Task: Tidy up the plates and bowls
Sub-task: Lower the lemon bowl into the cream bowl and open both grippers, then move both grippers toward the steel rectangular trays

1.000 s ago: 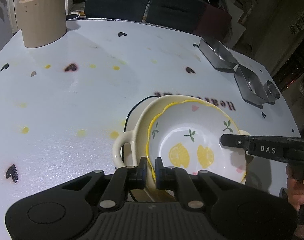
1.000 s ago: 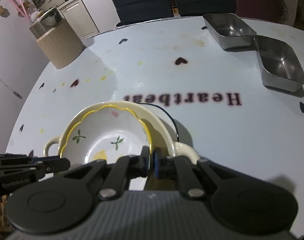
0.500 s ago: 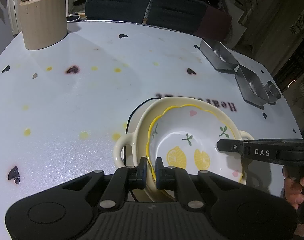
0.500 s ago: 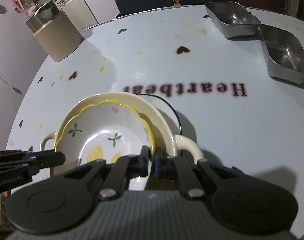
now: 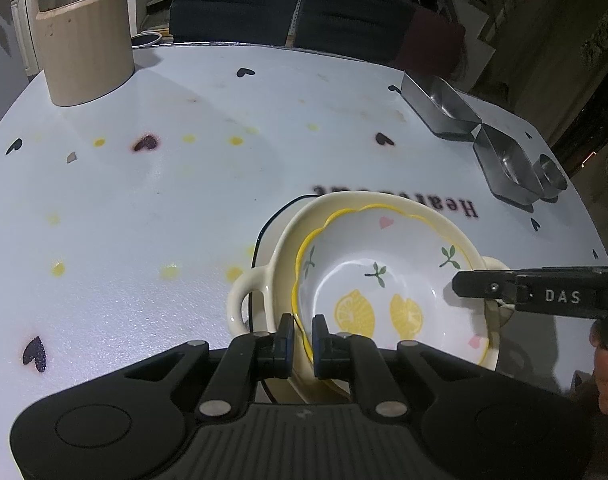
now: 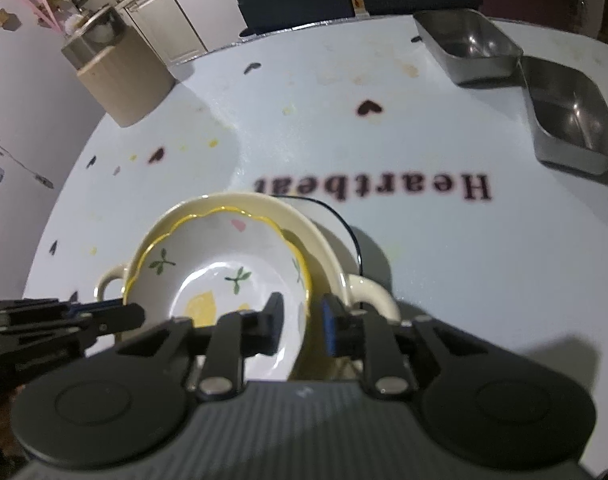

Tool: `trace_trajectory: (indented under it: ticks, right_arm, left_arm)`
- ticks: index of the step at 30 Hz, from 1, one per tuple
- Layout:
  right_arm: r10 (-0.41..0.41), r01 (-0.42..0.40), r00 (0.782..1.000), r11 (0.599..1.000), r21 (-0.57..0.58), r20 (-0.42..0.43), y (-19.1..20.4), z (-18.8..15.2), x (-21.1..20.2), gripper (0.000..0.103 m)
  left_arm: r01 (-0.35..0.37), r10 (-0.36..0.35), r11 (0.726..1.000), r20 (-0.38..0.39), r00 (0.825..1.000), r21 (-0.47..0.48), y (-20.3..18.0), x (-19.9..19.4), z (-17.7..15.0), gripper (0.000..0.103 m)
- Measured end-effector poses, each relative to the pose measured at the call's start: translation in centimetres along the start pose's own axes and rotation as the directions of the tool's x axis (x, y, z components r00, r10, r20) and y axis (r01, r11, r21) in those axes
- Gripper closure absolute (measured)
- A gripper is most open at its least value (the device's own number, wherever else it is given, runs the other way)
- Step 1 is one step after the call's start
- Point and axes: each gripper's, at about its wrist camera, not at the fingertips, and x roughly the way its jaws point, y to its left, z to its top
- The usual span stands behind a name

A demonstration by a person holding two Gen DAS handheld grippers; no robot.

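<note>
white lemon-print bowl [image 5: 388, 280], scalloped yellow rim, nested in cream handled bowl [image 5: 260, 284].

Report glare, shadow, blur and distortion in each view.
Left wrist: sharp, a bright glare patch on the table, fisheye bending its far edge, background dark. Right wrist: softer, the "Heartbeat" print smeared, a heavy shadow right of the bowls, the tongs casting it.

Lemon-print scalloped bowl [image 5: 388, 280] nested in cream two-handled bowl [image 5: 260, 284], tilted.
</note>
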Motion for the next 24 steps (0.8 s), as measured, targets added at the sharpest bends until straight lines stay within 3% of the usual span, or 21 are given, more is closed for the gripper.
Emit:
trace_trajectory:
  ticks: [11, 15, 16, 19, 21, 24]
  right_arm:
    - [0.006, -0.006, 1.0, 1.0, -0.009, 0.013, 0.1, -0.9, -1.2, 0.075]
    - [0.014, -0.014, 0.999, 1.0, -0.022, 0.03, 0.4, -1.3, -2.2, 0.068]
    - [0.016, -0.015, 0.999, 1.0, -0.026, 0.036, 0.5, -1.4, -2.4, 0.062]
    - [0.021, -0.019, 0.998, 0.999, -0.045, 0.053, 0.8, -1.9, -3.4, 0.058]
    - [0.017, -0.013, 0.997, 0.998, -0.055, 0.069, 0.9, -2.3, -4.0, 0.055]
    - [0.014, -0.008, 0.995, 0.998, -0.059, 0.099, 0.7, -2.8, -5.0, 0.041]
  left_arm:
    - [-0.018, 0.018, 1.0, 0.0, 1.0, 0.008, -0.5, -0.8, -0.2, 0.09]
    - [-0.019, 0.019, 1.0, 0.014, 1.0, 0.013, -0.9, -1.6, -0.4, 0.072]
    - [-0.021, 0.02, 1.0, 0.02, 1.0, 0.017, -1.0, -1.8, -0.5, 0.071]
    - [-0.014, 0.014, 1.0, 0.039, 0.999, 0.013, -1.3, -2.6, -0.6, 0.064]
    - [-0.014, 0.013, 1.0, 0.052, 0.999, 0.012, -1.6, -3.1, -0.6, 0.054]
    - [-0.024, 0.022, 0.999, 0.083, 0.996, 0.026, -2.4, -4.2, -0.5, 0.038]
